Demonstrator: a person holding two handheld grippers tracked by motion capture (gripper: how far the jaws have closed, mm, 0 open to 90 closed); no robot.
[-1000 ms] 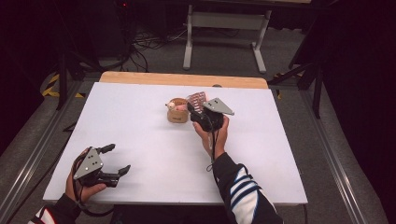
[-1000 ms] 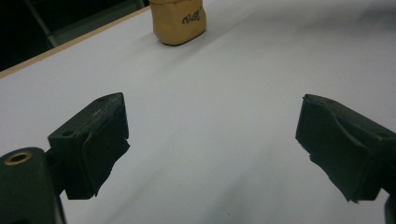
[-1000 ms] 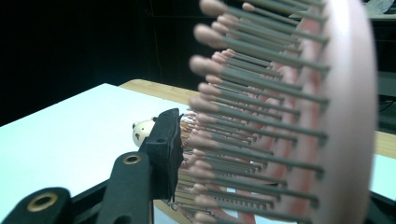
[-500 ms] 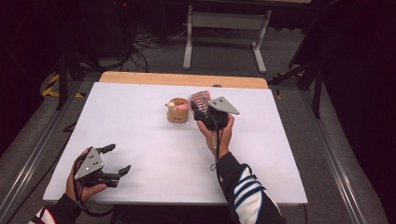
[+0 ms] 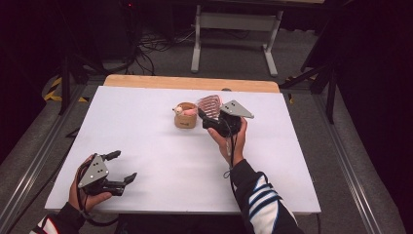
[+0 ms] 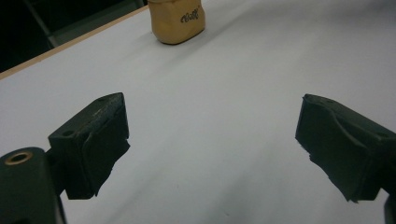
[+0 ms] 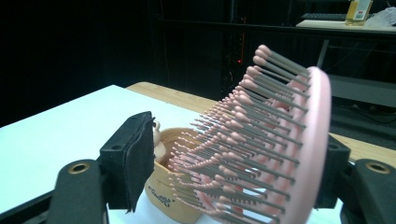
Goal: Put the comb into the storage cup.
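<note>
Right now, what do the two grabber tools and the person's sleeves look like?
Both tools are black. The left gripper and the right gripper each carry a grey three-cornered plate on top with small dots on it. Their jaws end in thick, scuffed black pads. A thin cable trails from the right one. The right sleeve is dark with white stripes.

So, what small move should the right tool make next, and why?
Probably draw the right tool back from the pink brush. Its jaws have just been opening, with the brush leaning between them above the tan cup; the left pad stands clear of the bristles.
</note>
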